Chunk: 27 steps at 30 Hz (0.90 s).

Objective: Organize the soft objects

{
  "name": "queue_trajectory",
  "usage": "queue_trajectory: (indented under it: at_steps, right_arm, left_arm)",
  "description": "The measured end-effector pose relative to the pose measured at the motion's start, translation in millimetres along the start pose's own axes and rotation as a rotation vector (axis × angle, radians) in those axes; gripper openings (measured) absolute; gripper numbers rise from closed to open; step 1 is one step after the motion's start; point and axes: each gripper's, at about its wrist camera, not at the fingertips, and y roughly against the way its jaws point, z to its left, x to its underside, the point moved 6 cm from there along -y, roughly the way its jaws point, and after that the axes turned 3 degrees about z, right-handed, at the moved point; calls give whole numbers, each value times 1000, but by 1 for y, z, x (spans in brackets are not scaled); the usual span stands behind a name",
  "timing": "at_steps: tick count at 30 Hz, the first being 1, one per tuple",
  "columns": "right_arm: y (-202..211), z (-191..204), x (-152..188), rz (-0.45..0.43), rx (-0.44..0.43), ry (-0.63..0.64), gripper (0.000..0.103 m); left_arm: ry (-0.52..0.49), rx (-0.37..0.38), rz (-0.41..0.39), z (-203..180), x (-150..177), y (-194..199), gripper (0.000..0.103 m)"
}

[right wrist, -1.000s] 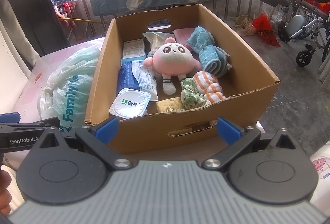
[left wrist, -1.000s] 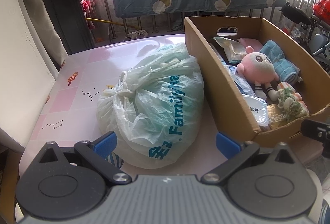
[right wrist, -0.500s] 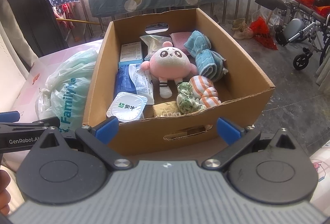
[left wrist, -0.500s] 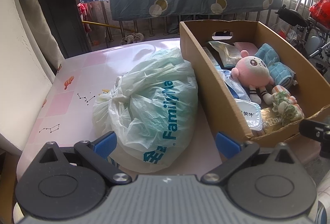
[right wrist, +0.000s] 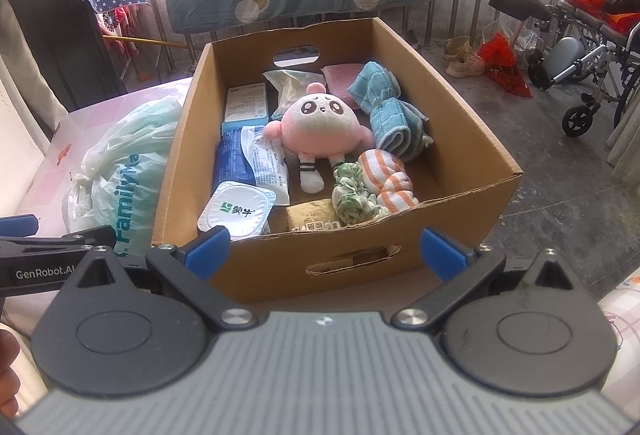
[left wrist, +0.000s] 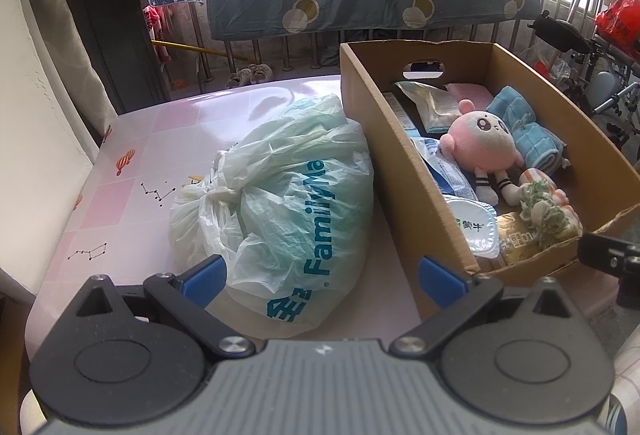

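**Both grippers open before the box of soft things**

The left gripper [left wrist: 322, 277] hangs with its jaws spread wide and nothing between them, low over the pink table [left wrist: 168, 139], pointed at a knotted plastic bag [left wrist: 288, 195]. The bag lies on the table, touching the left wall of a cardboard box [left wrist: 384, 139].

The right gripper [right wrist: 324, 249] is likewise wide open and empty, just in front of the box's near wall [right wrist: 352, 255].

Inside the box [right wrist: 472, 123] a pink plush [right wrist: 320, 127] lies face up in the middle. To its right are rolled blue towels [right wrist: 392, 111], with a pink cloth [right wrist: 340, 79] at the far wall behind them. In front of the towels sit orange-striped socks [right wrist: 388, 175] and, touching them, a green scrunchie [right wrist: 352, 195]. Left of the plush lie a blue packet [right wrist: 236, 159] and a white packet [right wrist: 270, 163]; a yogurt cup [right wrist: 238, 211] and a brown snack pack [right wrist: 312, 219] rest near the front wall.
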Motion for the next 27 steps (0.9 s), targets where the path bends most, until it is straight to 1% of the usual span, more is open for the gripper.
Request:
queue_trajectory:
  at_steps: [27]
  right_arm:
    - [-3,0,-3,2,-6,5,102]
  left_arm:
    - [3,0,0,2,-1,0,103]
